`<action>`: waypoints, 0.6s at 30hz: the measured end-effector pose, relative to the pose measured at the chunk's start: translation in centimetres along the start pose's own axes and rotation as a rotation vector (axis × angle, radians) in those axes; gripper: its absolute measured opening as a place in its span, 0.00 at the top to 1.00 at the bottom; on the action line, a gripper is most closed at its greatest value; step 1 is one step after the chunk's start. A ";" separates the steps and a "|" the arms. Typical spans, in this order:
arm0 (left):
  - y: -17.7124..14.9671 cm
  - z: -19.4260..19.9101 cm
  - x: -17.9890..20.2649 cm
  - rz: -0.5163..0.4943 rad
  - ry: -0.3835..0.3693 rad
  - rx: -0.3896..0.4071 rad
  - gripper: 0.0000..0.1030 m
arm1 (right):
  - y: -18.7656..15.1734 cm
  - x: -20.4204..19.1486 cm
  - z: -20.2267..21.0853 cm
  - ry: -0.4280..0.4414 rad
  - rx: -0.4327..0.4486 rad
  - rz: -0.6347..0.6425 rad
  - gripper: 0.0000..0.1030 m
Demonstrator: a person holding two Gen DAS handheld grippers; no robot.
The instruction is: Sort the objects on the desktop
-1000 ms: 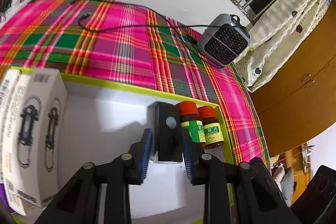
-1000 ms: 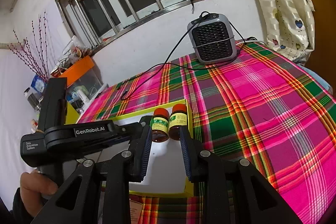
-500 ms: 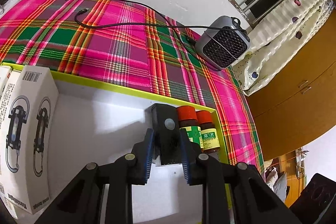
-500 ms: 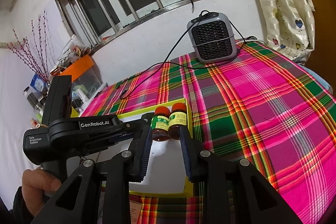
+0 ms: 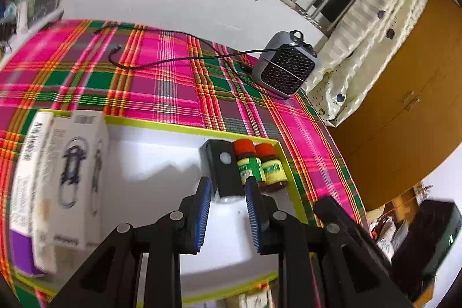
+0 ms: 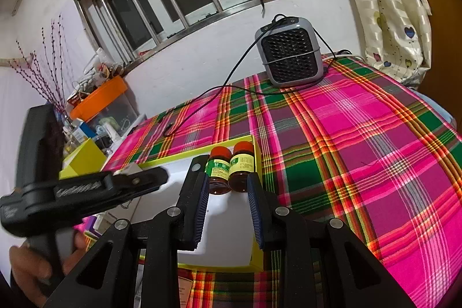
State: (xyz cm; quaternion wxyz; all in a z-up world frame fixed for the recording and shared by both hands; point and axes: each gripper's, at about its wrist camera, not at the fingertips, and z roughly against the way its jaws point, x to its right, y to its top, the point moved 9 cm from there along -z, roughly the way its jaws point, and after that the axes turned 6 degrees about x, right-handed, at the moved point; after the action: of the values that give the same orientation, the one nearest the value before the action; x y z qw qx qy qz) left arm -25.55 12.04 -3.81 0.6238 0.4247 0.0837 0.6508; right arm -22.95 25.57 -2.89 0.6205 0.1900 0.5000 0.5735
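**Already boxed: black block stands beside two pill bottles as empty grippers hang back**

Leftmost in the left wrist view, the white cartons (image 5: 69,181) stand on end against the yellow-rimmed tray's (image 5: 161,124) left side; they look light, stiff cardboard, best taken across the narrow faces. Further right, the left gripper (image 5: 228,192) has its blue pads parted with nothing pressed between them; its jaws have just been narrowing slightly, yet the small black block (image 5: 222,169) sits beyond the tips, apart from both pads. Rigid and smooth-sided, it would probably suit a squeeze on its flat flanks. Touching its right side stand two brown bottles (image 5: 260,166) with red caps, in the tray's far right corner; likely glass, slick and breakable, they call for a grip around the labelled body, not the cap. In the right wrist view, the right gripper (image 6: 228,189) holds nothing, jaws partly apart, short of those bottles. A grey heater (image 6: 291,54) sits on the plaid cloth (image 6: 375,134) farther right.
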 end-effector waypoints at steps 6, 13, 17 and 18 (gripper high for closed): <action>-0.9 3.3 0.0 -0.065 0.015 0.056 0.76 | -0.1 -0.5 -0.1 0.010 0.005 0.016 0.72; -2.7 6.2 -0.9 -0.140 0.056 0.088 0.76 | 0.2 -1.2 0.5 0.016 0.048 0.037 0.72; -3.6 7.2 -2.0 -0.133 0.068 0.097 0.76 | 0.1 -1.7 0.7 0.024 0.058 0.042 0.72; -3.8 7.4 -2.3 -0.130 0.072 0.101 0.76 | 0.1 -1.7 0.8 0.023 0.058 0.044 0.72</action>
State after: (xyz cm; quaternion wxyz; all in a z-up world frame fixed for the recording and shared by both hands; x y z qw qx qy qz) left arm -18.18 7.68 -2.60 0.6391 0.4255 0.1660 0.6189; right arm -22.08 24.29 -1.78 0.5959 0.2122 0.5193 0.5746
